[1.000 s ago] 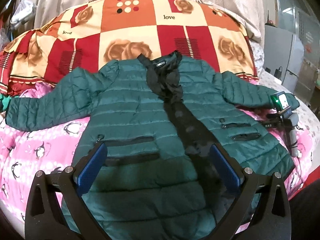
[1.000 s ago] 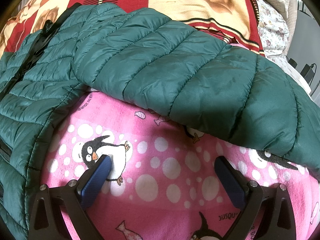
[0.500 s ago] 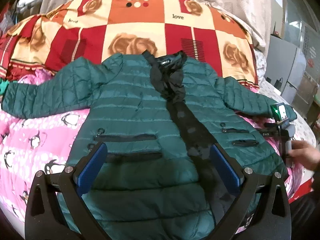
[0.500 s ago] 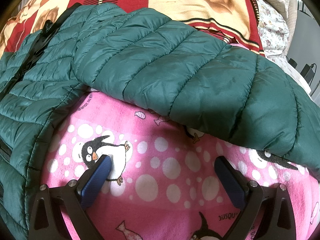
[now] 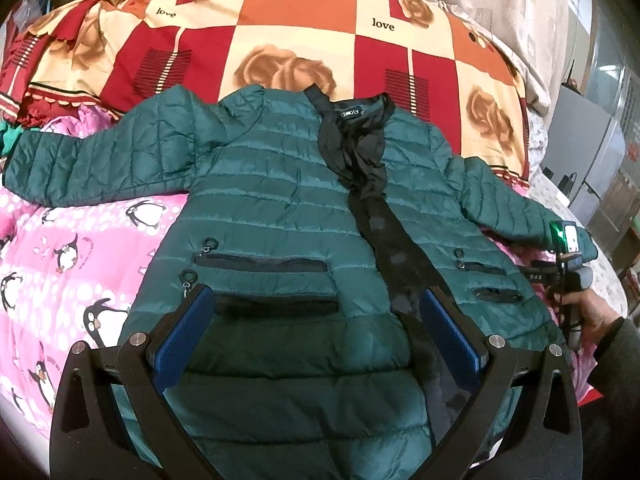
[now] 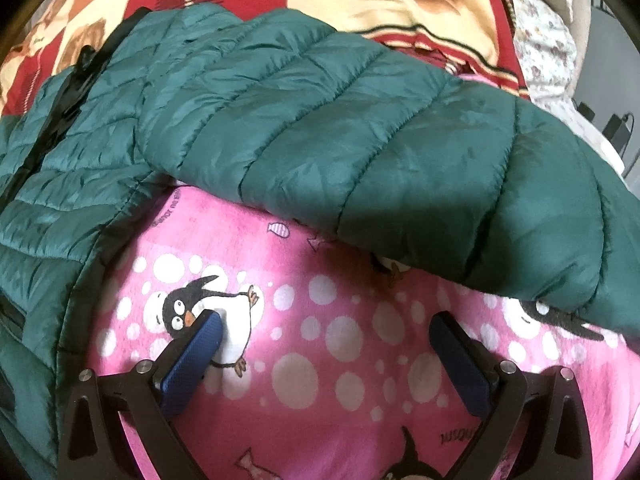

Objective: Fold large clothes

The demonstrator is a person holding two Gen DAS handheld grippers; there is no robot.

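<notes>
- The green quilted jacket (image 5: 280, 208) is lying front-up on the bed, spread over the pink penguin blanket (image 5: 60, 248), its long axis running from the hem nearest the left wrist camera up to the black collar (image 5: 352, 120), which is pointing toward the red-and-orange patchwork quilt (image 5: 320, 32).
- Its sleeves are stretching outward: one sleeve (image 5: 92, 164) is reaching to the left edge of the left wrist view, the other sleeve (image 6: 380, 140) is angling down to the right.
- The left gripper (image 5: 316, 336) is hovering over the lower front of the jacket, its blue pads spread wide apart and gripping nothing.
- At the far right of the left wrist view, a hand (image 5: 596, 312) is gripping the handle of the other gripper, beside the right cuff.
- The right gripper (image 6: 332, 356) is sitting wide open over the penguin blanket, holding nothing, just below the right sleeve; one pad is overlapping a printed penguin.
- Compared with a second ago, the left wrist camera is sitting farther back and showing more quilt, and the hand is now appearing in it; the right wrist view is shifting only slightly.
</notes>
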